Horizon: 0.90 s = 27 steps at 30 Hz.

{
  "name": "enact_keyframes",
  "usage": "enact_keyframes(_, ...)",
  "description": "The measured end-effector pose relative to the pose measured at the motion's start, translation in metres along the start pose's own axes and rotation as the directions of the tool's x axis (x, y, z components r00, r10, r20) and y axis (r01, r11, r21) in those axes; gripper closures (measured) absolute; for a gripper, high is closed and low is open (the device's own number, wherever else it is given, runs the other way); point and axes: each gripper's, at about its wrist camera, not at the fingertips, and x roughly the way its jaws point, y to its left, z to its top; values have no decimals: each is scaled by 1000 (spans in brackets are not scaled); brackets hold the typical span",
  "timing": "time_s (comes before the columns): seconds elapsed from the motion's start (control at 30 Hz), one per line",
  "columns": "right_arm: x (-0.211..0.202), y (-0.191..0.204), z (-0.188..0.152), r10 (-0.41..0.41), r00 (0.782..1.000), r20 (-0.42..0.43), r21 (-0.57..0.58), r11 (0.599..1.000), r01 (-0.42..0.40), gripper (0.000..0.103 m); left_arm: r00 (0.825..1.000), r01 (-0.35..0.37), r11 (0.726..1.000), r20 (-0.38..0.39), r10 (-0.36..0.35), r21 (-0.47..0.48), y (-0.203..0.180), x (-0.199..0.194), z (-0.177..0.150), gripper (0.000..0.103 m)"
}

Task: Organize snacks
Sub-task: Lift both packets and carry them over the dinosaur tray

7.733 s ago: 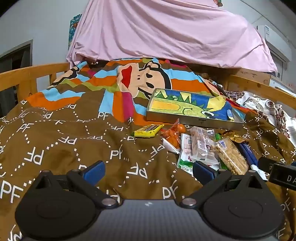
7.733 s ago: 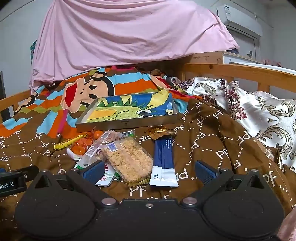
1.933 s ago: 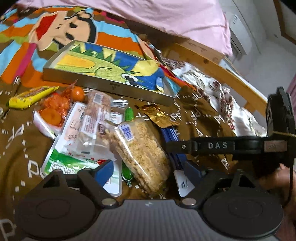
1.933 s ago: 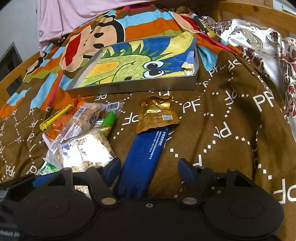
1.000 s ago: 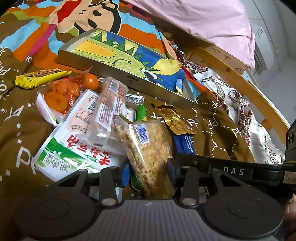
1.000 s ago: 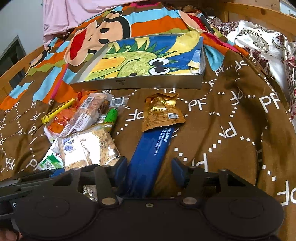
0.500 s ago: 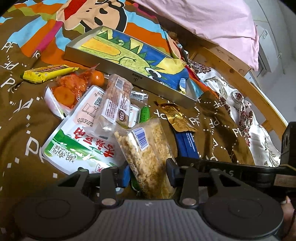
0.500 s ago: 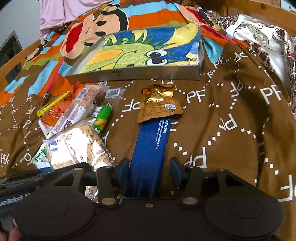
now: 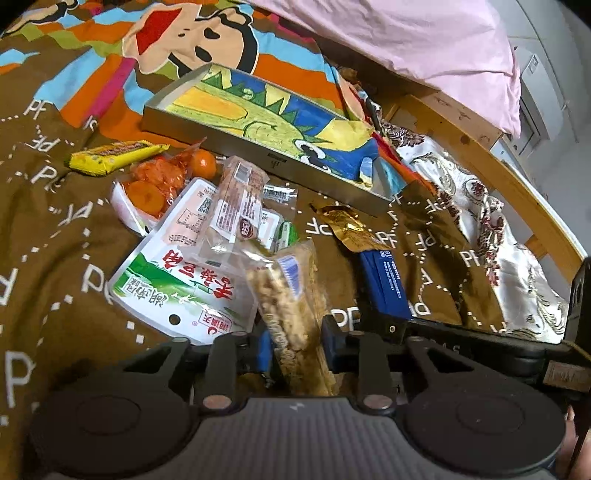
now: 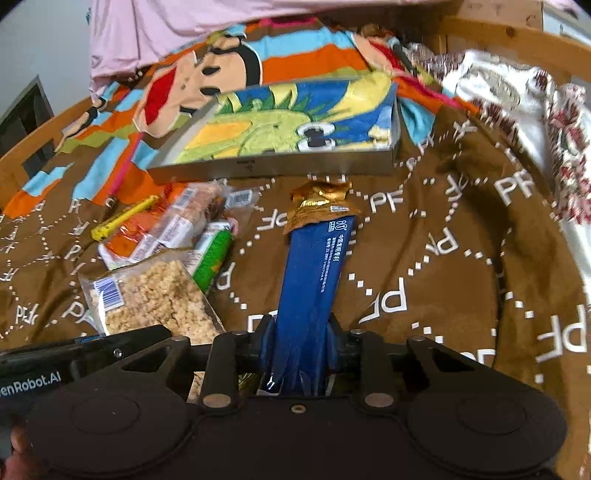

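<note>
Snack packets lie heaped on a brown bedspread in front of a shallow metal tray (image 9: 258, 157) (image 10: 280, 166) lined with a dinosaur picture. My left gripper (image 9: 295, 349) is closing on the near end of a clear bag of puffed-rice crisps (image 9: 291, 299) (image 10: 155, 299), and the bag is squeezed narrow between its pads. My right gripper (image 10: 301, 345) is closing on the near end of a long blue packet (image 10: 314, 273) (image 9: 386, 284), which crumples between its pads. A gold packet (image 10: 321, 206) (image 9: 351, 229) rests across the blue packet's far end.
Left of the held bag lie a green-and-white packet (image 9: 177, 280), a clear biscuit bar (image 9: 236, 206), orange sweets (image 9: 155, 181) and a yellow bar (image 9: 114, 155). A wooden bed rail (image 9: 480, 147) and a floral quilt (image 10: 524, 110) border the right side. A pink sheet (image 9: 388, 33) hangs behind.
Both grippers have squeezed tighter: the rice-crisp bag is now pinched narrow, and the blue packet's near end is crumpled. Both views have shifted slightly forward over the snacks.
</note>
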Motion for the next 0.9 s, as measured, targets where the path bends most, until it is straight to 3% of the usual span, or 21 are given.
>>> enact_keyframes(0.23, -29, 4, 2, -22, 989, 149, -35, 999, 28, 73, 1000, -24, 999, 15, 24, 40, -10, -15, -5, 80)
enact_keyframes(0.37, -35, 5, 3, -17, 981, 191, -44, 999, 26, 73, 998, -44, 997, 49, 41, 68, -17, -24, -6, 82)
enact_keyframes(0.53, -35, 2, 5, -13, 979, 204, -29, 999, 19, 73, 998, -5, 1000, 70, 6, -12, -11, -34, 0, 82)
enact_keyframes(0.9, -36, 0, 20, -13, 958, 287, 4, 1000, 12, 73, 984, 55, 997, 173, -44, -58, -13, -43, 25, 82)
